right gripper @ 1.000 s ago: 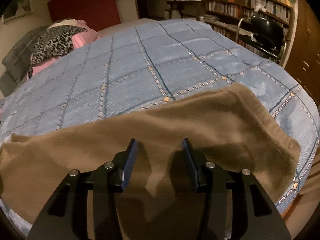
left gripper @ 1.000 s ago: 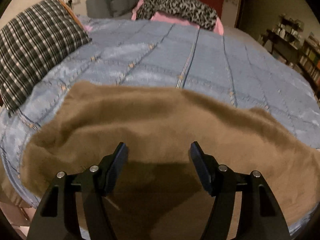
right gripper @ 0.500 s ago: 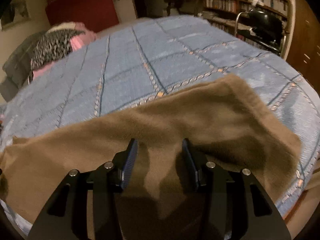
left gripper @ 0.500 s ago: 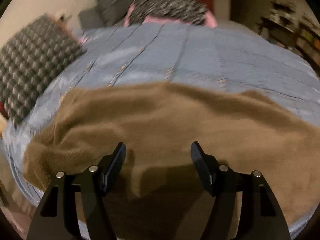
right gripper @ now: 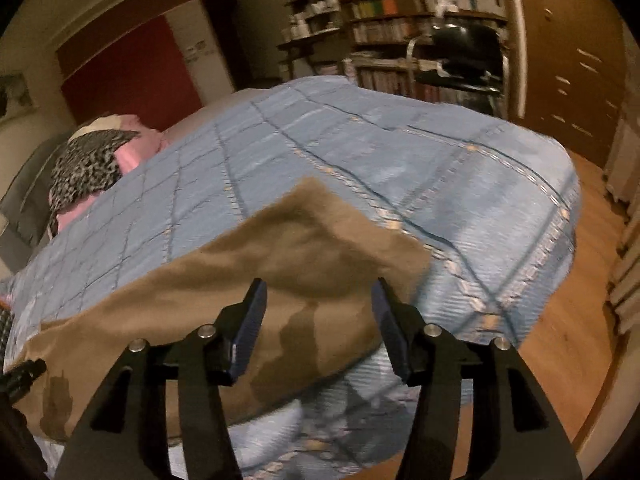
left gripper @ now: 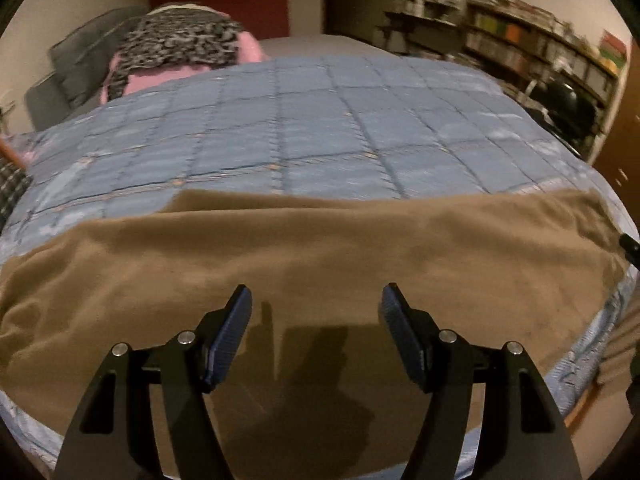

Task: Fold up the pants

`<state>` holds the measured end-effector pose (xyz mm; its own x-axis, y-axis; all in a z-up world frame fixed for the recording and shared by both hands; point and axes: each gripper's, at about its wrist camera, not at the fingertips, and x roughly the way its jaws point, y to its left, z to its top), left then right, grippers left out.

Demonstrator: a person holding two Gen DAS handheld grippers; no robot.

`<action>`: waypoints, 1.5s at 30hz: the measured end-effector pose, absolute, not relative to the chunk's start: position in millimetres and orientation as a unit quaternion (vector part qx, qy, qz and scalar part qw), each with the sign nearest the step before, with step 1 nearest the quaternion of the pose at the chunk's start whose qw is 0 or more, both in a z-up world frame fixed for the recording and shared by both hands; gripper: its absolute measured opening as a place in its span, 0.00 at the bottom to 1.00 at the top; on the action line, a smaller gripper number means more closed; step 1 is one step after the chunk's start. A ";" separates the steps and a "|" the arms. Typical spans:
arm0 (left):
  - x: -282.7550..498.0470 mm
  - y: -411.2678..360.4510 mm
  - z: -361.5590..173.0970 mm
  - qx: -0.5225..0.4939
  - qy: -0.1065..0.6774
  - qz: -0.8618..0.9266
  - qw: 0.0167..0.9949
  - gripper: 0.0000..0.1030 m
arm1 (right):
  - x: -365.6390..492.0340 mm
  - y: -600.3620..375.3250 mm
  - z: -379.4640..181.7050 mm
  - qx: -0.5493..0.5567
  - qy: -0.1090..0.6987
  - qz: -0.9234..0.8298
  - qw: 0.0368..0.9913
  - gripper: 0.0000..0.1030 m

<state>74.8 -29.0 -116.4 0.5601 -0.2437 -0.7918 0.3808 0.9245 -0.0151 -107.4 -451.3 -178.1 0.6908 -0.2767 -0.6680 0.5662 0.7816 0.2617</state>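
Bed (left gripper: 320, 128) carries brown pants (left gripper: 320, 248); left gripper (left gripper: 316, 312) and right gripper (right gripper: 318, 304) fingers apart, holding nothing; pants could slide off the near edge.

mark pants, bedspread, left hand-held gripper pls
pants (left gripper: 320, 248): left wrist view, middle of the brown fabric.
bedspread (left gripper: 320, 128): left wrist view, bare blue quilted area beyond the pants.
left hand-held gripper (left gripper: 316, 300): left wrist view, midway between its open fingertips.
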 end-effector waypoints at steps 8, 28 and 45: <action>62.6 -74.6 -132.2 0.111 0.444 -0.209 0.864 0.65 | -104.7 -475.1 -206.2 0.295 0.320 -0.222 0.872 0.57; 61.3 -93.3 -158.1 0.142 0.462 -0.198 0.853 0.70 | -96.5 -496.6 -194.3 0.276 0.319 -0.228 0.878 0.25; 58.5 -96.1 -160.8 0.149 0.455 -0.193 0.856 0.71 | -92.2 -519.3 -204.3 0.290 0.319 -0.230 0.873 0.66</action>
